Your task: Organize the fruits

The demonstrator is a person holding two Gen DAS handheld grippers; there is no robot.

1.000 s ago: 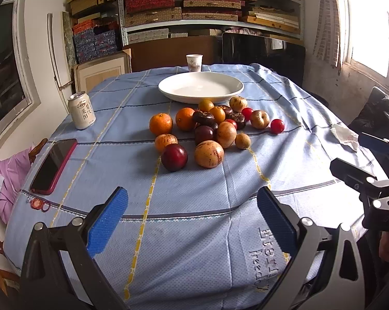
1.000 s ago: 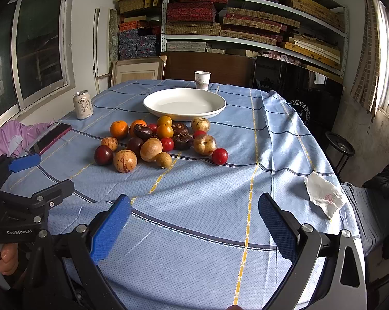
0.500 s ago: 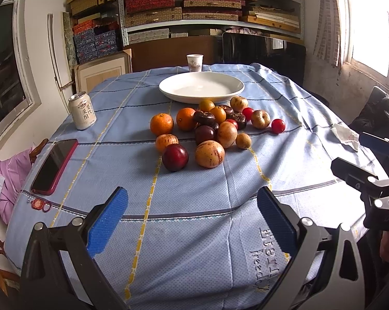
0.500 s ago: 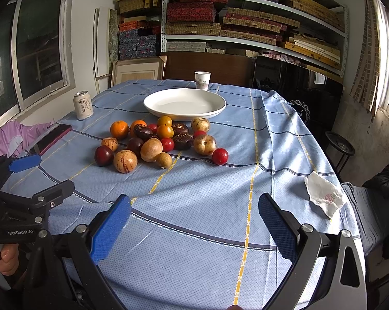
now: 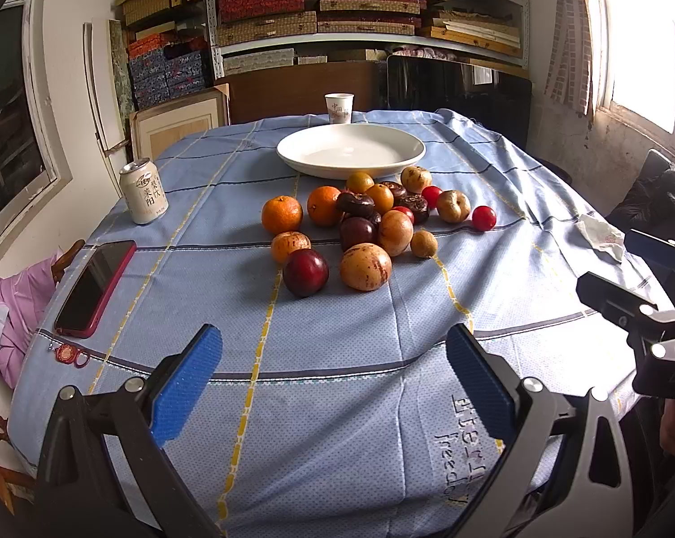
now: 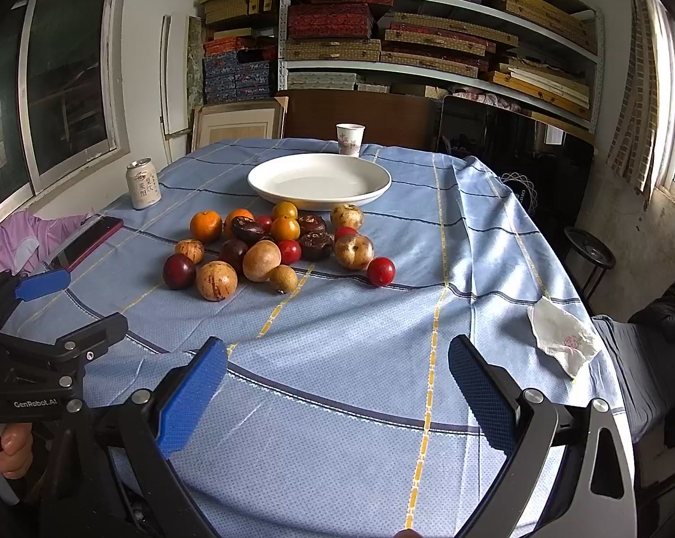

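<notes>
Several fruits lie in a loose pile mid-table: oranges, a dark red plum, tan round fruits, dark brown ones and small red tomatoes. The pile also shows in the right wrist view. An empty white plate sits just behind it. My left gripper is open and empty above the near table edge. My right gripper is open and empty, also near the front edge, well short of the fruit.
A drink can and a red-cased phone lie at the left. A paper cup stands behind the plate. A crumpled tissue lies at the right edge. The blue tablecloth covers the table; shelves stand behind.
Both grippers have crept slightly forward; the fruit looks marginally nearer. Nothing was grasped or moved.
</notes>
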